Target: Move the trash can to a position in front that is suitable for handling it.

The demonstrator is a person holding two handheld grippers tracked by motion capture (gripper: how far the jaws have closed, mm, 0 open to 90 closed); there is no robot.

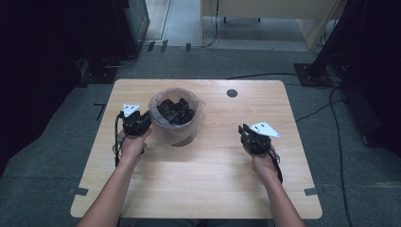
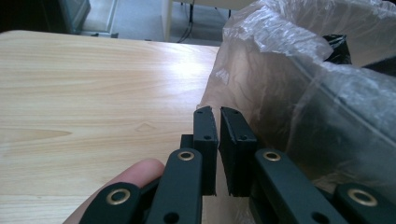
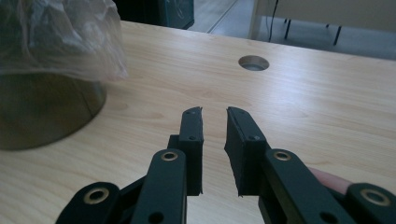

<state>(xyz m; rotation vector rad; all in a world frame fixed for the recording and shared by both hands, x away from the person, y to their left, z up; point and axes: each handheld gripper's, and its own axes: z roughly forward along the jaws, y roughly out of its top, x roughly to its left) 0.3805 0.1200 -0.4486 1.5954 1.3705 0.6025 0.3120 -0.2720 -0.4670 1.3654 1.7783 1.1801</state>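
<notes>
Black jaws of the left tool (image 2: 218, 140) stand almost together with nothing between them, clenched just beside the clear plastic liner (image 2: 289, 93) of a round bin (image 1: 175, 117). That bin, holding dark objects (image 1: 175, 111), sits on the wooden bench (image 1: 208, 179) at the person's left, its rim close to the left tool (image 1: 137, 122). Well apart on the other side, the right tool (image 3: 215, 140) hovers over bare bench with a narrow gap between its jaws, grasping nothing; the bin lies off to its left.
</notes>
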